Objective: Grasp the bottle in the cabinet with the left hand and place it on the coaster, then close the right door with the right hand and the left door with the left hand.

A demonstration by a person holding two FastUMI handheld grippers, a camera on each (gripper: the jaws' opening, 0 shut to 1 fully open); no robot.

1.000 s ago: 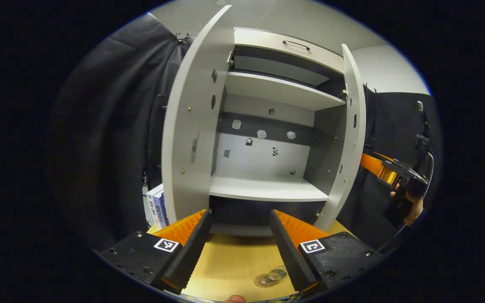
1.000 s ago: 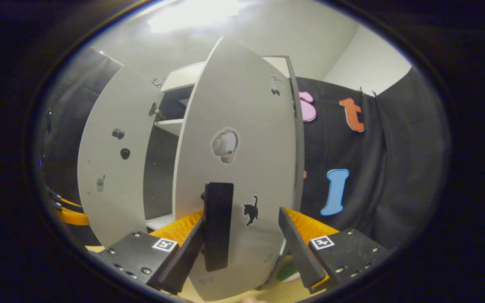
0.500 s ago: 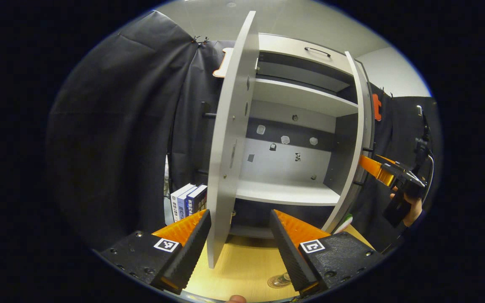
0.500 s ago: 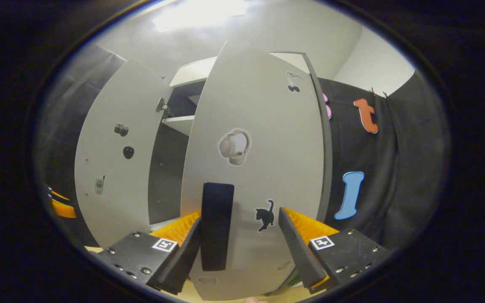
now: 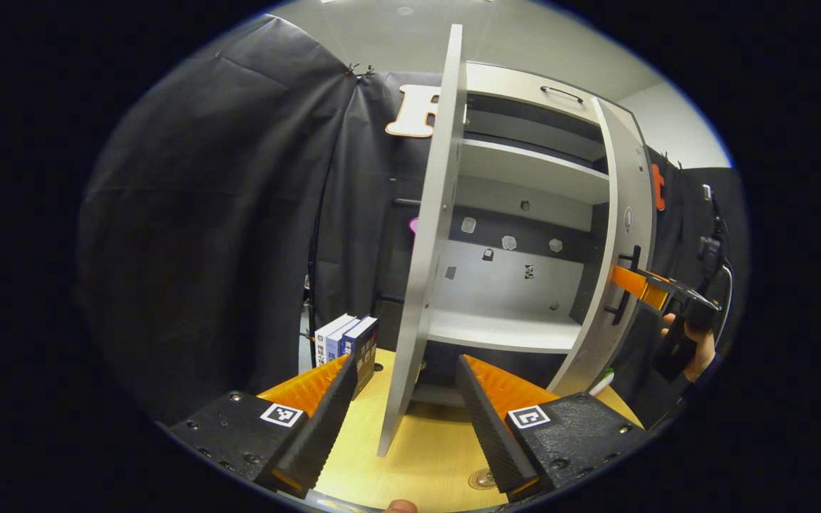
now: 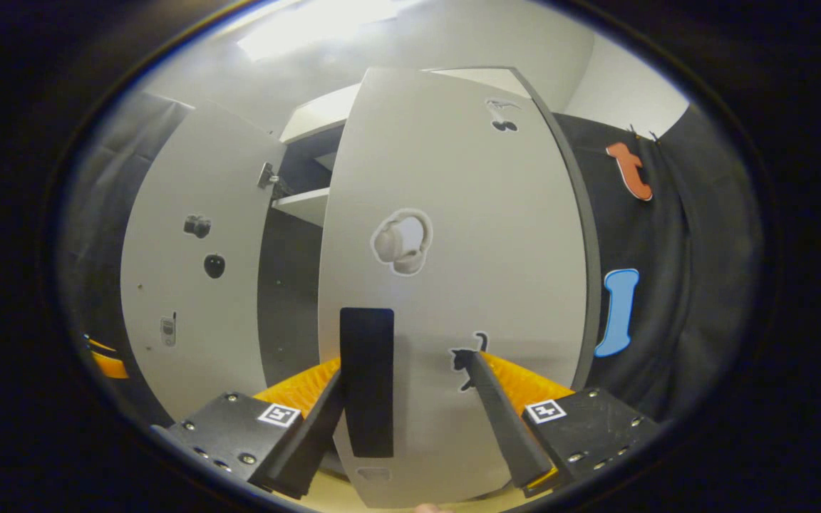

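Grey laminate forms the tall cabinet's left door (image 5: 428,235), which stands edge-on at 12 o'clock between the spread fingers of the left claw (image 5: 400,420), above the pale wooden worktop (image 5: 417,456); dark-spined books (image 5: 346,342) stand at 11 o'clock beside it. At 3 o'clock in the left gripper view the right claw (image 5: 631,281), held by a hand (image 5: 699,349), meets the grey right door (image 5: 621,256). In the right gripper view that claw (image 6: 410,420) is spread, the door's black bar handle (image 6: 366,381) beside its left finger (image 6: 311,434); I cannot tell where the bottle sits.
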